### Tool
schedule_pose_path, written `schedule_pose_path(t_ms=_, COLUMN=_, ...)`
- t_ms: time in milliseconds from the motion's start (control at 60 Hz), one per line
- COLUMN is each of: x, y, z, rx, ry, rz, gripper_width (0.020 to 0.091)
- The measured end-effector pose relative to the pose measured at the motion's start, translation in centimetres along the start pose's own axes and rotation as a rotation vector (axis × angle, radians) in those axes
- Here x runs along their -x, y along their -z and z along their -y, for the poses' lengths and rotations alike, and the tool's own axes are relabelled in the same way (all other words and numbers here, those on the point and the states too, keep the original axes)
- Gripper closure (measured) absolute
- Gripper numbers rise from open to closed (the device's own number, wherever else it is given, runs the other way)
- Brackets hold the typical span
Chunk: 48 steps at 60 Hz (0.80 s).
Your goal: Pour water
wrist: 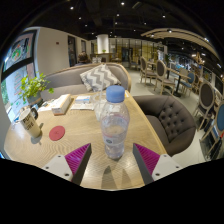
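A clear plastic water bottle (pixel 114 125) with a blue cap stands upright on the wooden table (pixel 150 140). Its base sits between the tips of my gripper (pixel 113 160), whose magenta-padded fingers (pixel 78 158) are spread wide. A visible gap shows on each side of the bottle, so the gripper is open and neither pad touches it. A metal cup (pixel 30 122) stands on the table far to the left, beside a red coaster (pixel 57 132).
A tissue box (pixel 62 103) and papers (pixel 86 101) lie toward the table's far side. A potted plant (pixel 30 90) stands at the left. A grey sofa with a zigzag cushion (pixel 99 77) is behind the table, and a grey armchair (pixel 172 120) is at the right.
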<state>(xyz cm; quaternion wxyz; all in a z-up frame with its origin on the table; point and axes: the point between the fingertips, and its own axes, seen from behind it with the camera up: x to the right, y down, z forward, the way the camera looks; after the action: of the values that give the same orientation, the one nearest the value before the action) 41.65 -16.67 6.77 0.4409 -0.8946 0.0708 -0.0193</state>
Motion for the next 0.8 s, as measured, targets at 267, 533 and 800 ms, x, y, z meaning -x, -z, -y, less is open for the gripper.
schedule_pose_path(t_ms=267, x=-0.2, y=-6.1, z=2.1, rx=-0.09, ry=0.015, rz=0.027, gripper_width=0.0318)
schedule_pose_path(t_ms=533, x=-0.8, y=-7.1, z=3.0, rx=-0.174, ry=0.03, rz=0.021, gripper_width=0.0641)
schedule_pose_path(t_ms=800, x=-0.8, y=-7.0, z=3.2, rx=-0.16, ry=0.045, rz=0.008, gripper_width=0.0805)
